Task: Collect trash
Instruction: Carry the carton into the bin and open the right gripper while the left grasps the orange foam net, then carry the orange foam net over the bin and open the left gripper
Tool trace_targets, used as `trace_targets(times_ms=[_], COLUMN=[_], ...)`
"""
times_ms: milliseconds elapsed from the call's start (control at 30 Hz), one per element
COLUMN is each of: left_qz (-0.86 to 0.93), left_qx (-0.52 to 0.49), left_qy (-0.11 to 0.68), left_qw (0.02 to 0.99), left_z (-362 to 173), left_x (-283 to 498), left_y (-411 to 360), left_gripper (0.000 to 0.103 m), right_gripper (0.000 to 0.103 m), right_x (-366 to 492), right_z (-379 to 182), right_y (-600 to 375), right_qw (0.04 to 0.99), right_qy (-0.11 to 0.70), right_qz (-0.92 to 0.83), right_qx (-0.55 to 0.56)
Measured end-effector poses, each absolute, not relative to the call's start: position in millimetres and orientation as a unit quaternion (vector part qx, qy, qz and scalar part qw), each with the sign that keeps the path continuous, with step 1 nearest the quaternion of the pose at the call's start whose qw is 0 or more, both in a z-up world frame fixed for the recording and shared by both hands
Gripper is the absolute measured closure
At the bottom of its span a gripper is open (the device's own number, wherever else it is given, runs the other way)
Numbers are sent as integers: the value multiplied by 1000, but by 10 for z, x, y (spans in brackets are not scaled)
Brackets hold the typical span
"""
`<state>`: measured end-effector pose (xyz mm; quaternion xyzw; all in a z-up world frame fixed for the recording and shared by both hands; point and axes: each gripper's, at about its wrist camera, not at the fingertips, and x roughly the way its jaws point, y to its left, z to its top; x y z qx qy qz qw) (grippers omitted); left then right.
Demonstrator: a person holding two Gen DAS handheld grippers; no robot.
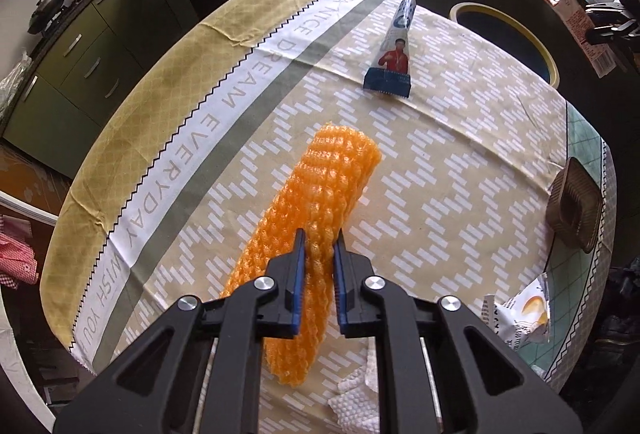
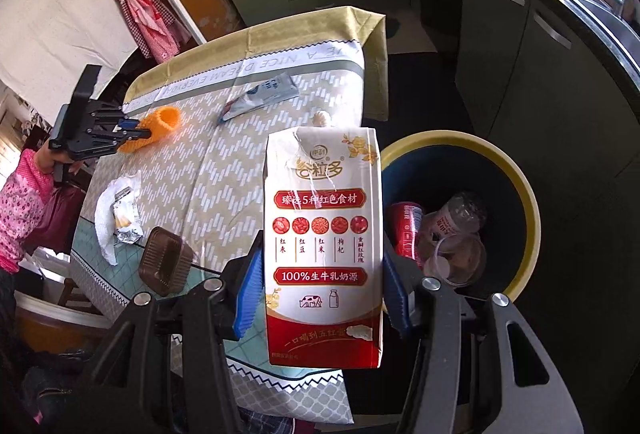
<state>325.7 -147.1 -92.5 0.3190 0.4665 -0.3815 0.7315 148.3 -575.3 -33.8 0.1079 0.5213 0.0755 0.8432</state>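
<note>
The left gripper (image 1: 320, 254) is clenched on the orange foam net (image 1: 320, 202), which lies on the bench (image 1: 460, 174) and stretches ahead of its fingers. The right gripper (image 2: 320, 286) grasps the milk carton (image 2: 324, 246) upright between its blue pads; just to its right stands the bin (image 2: 520, 170), holding a can and cups.
</note>
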Motion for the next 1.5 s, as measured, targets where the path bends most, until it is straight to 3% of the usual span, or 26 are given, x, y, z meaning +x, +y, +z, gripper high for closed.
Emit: trace_targets(times_ms=[233, 267, 300, 333, 500, 900, 1200, 1300, 1367, 1500], left_qz=[-398, -403, -406, -410, -436, -542, -577, -569, -561, -558], left_qx=[303, 302, 303, 305, 316, 374, 408, 423, 426, 430], left_qy=[440, 438, 435, 432, 421, 380, 382, 386, 399, 395], left_qw=[746, 745, 744, 743, 730, 650, 595, 590, 587, 589], left_z=[-524, -471, -427, -384, -234, -121, -582, -797, -913, -821], left_x=[3121, 3096, 3072, 3057, 2890, 2276, 2034, 1989, 1983, 1910], left_y=[-1565, -1590, -1633, -1669, -1992, -3468, -4917, -5218, -5334, -5285], left_gripper=[91, 91, 91, 91, 91, 91, 91, 81, 65, 62], right_gripper=[51, 49, 39, 36, 36, 36, 36, 36, 36, 36], right_x=[1736, 1788, 1835, 1862, 1773, 580, -325, -510, -564, -617], right_z=[-721, -799, -878, -941, -1001, -610, -655, -662, -674, -702], right_y=[-6354, -6424, -6499, -6573, -6804, -6864, -7094, -7155, -7178, -7155], right_qw=[832, 829, 828, 827, 832, 867, 864, 864, 863, 863], right_qy=[537, 540, 542, 542, 521, 443, 424, 419, 416, 418], right_qz=[-27, -35, -46, -62, -67, -43, -70, -78, -80, -70], right_qx=[138, 137, 137, 138, 180, 225, 261, 269, 275, 276])
